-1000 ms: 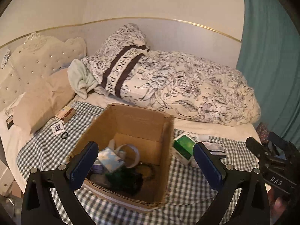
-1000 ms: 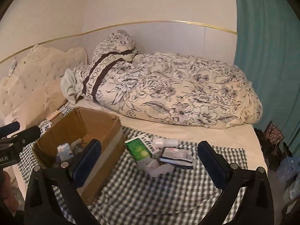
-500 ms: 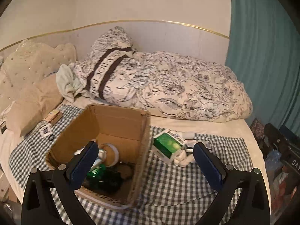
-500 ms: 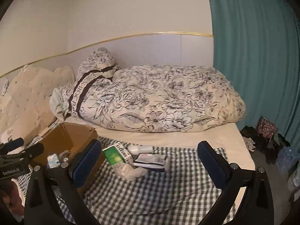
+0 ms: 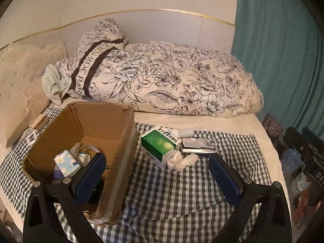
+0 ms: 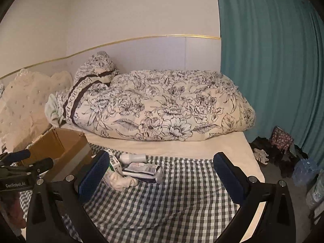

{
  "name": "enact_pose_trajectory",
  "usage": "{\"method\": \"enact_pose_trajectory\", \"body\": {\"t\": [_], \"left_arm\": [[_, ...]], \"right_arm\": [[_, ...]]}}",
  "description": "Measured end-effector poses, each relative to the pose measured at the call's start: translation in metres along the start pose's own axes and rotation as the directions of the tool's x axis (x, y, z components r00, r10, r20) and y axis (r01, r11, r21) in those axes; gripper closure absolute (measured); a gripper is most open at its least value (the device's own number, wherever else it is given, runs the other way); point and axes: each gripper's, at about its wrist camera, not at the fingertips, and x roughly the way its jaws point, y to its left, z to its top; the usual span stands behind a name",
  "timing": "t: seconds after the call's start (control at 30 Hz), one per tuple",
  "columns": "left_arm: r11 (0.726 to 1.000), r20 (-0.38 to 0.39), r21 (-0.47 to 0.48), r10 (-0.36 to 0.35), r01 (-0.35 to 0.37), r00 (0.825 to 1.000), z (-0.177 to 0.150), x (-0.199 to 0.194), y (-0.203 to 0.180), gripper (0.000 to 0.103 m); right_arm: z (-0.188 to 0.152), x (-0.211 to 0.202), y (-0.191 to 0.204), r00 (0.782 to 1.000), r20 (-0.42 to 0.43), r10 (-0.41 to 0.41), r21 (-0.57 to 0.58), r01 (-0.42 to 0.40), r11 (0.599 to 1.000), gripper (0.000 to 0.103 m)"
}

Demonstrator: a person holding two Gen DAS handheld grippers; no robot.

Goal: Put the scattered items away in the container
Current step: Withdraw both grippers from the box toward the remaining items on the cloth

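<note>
An open cardboard box (image 5: 121, 141) sits on a checked cloth (image 5: 182, 192) on the bed, with several items inside, among them a pale tissue pack (image 5: 65, 163). Right of it lie a green and white carton (image 5: 160, 144), a crumpled white sock (image 5: 182, 161), a flat wipes packet (image 5: 198, 143) and a white tube (image 5: 187, 131). My left gripper (image 5: 158, 176) is open and empty, above the box's right wall. My right gripper (image 6: 161, 179) is open and empty, hovering near the packet (image 6: 142, 170), sock (image 6: 121, 181) and box (image 6: 60, 151).
A rolled floral duvet (image 5: 162, 81) lies along the back of the bed. A small box (image 5: 39, 121) and a tag lie left of the cardboard box by a beige pillow. A teal curtain (image 6: 273, 60) hangs at the right, with shoes and bags (image 6: 279, 149) on the floor.
Both grippers have swung to the right. The box has slid left in both views, and the loose items now sit nearer the centre of each. Both stay open.
</note>
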Motion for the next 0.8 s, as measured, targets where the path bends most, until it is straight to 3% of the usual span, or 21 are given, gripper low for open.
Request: {"method": "enact_pose_trajectory", "body": {"t": [0.43,0.8], "left_arm": [[0.995,-0.031,0.100,0.015,-0.012,0.999,-0.012,0.042,-0.024,0.000],[0.998,-0.063,0.056,-0.010,0.014,0.998,-0.012,0.077,-0.030,0.000]], "right_arm": [[-0.021,0.053,0.002,0.992,-0.124,0.018,-0.069,-0.026,0.997,0.000],[-0.042,0.087,0.002,0.987,-0.162,0.006,-0.114,-0.025,0.993,0.000]]}}
